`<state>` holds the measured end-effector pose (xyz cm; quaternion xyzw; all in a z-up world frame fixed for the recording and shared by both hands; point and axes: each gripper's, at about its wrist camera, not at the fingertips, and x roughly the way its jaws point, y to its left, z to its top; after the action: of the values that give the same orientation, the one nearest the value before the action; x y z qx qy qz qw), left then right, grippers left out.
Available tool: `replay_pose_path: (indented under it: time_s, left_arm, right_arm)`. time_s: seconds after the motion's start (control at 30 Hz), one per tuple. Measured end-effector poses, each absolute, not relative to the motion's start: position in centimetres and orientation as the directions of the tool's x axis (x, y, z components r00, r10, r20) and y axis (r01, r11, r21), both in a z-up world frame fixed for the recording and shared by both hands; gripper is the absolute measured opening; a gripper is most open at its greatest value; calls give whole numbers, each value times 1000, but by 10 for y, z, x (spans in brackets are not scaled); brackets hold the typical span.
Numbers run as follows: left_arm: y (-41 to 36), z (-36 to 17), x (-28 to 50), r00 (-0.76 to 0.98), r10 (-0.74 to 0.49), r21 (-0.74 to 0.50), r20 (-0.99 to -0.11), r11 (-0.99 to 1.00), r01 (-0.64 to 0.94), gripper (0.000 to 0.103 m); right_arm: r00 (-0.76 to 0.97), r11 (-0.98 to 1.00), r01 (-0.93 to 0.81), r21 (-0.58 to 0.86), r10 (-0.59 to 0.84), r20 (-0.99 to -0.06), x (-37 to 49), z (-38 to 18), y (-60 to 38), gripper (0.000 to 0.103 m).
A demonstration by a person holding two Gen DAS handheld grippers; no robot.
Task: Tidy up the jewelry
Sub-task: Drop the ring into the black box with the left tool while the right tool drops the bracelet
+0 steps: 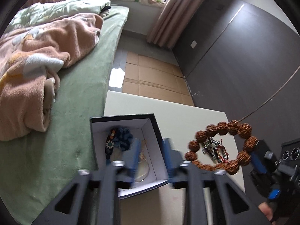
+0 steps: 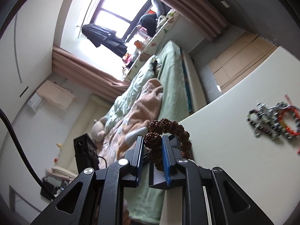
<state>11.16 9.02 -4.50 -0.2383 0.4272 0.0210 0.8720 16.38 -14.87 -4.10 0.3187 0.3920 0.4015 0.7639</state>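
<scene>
A dark open box [image 1: 153,129] with a white lining sits at the near left of a white table [image 1: 187,116]. It holds a blue beaded piece [image 1: 122,137] and a pale round item [image 1: 143,170]. My left gripper [image 1: 151,159] straddles the box's right wall, jaws closed on that wall. My right gripper [image 2: 152,150] is shut on a bracelet of large brown seed beads [image 2: 166,125], held in the air; in the left wrist view the bracelet [image 1: 249,142] hangs to the right of the box. A tangle of beaded bracelets [image 2: 273,120] lies on the table [image 2: 225,140].
A bed with a green cover [image 1: 84,103] and a peach blanket [image 1: 37,60] runs along the table's left side. Flattened cardboard [image 1: 153,75] lies on the floor beyond the table. A dark wall [image 1: 243,56] is to the right.
</scene>
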Motion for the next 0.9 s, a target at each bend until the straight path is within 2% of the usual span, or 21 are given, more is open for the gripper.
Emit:
replay_pose_path:
  time_s: [0.07, 0.3, 0.67, 0.77, 0.9]
  left_arm:
    - [94, -40, 107, 657, -145, -397, -740, 883, -252, 63]
    - [116, -29, 94, 691, -86, -406, -717, 858, -315, 63]
    - [131, -27, 89, 702, -84, -439, -707, 831, -342, 63]
    - [133, -27, 88, 704, -85, -439, -705, 832, -339, 63]
    - [132, -27, 88, 701, -92, -443, -707, 831, -338, 63]
  right_arm:
    - [350, 463, -377, 802, 873, -339, 162, -42, -139, 20]
    - [312, 468, -432, 771, 880, -359, 154, -42, -108, 20]
    - [296, 495, -433, 753, 867, -400, 158, -59, -73, 21]
    - [265, 501, -404, 765, 865, -426, 160, -64, -72, 37]
    - [296, 516, -387, 764, 854, -427, 159, -61, -87, 39]
